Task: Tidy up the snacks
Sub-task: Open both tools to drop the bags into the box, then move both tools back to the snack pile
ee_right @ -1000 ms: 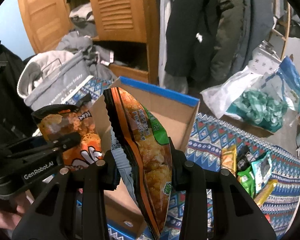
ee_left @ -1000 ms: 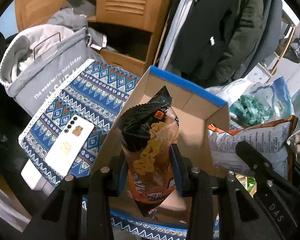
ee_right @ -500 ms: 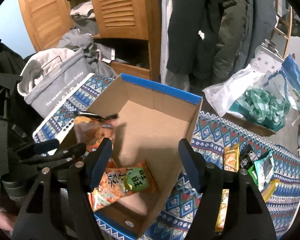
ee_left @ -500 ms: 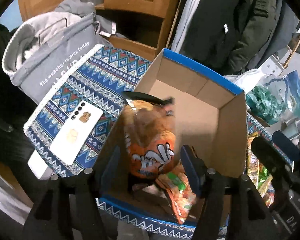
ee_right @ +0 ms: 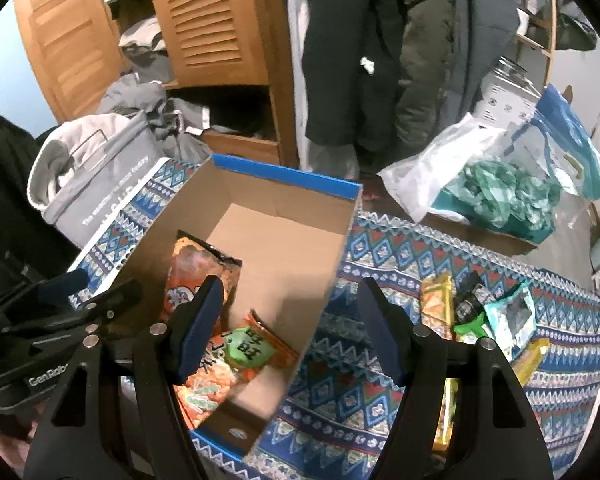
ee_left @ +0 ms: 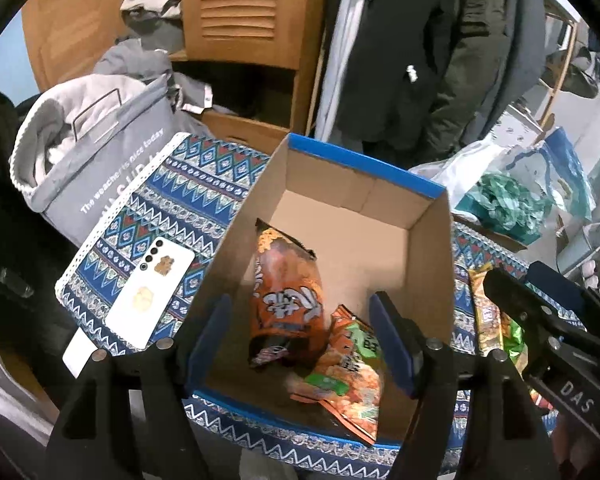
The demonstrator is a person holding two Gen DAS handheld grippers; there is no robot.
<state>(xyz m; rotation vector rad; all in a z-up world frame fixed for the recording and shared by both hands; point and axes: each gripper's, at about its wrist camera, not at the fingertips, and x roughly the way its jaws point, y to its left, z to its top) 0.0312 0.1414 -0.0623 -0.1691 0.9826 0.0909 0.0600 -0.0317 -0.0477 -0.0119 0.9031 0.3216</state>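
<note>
Two snack bags [ee_left: 286, 296] boxed, far half bare

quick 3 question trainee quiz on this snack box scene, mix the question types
1. True or false: both snack bags lie inside the box.
2. Multiple choice: the phone lies A) in the box, B) on the cloth left of the box, C) in the left gripper.
3. Fill in: the right gripper is ____, holding nothing.

Key
1. True: the orange bag and the green-label bag are in it.
2. B
3. open
</note>
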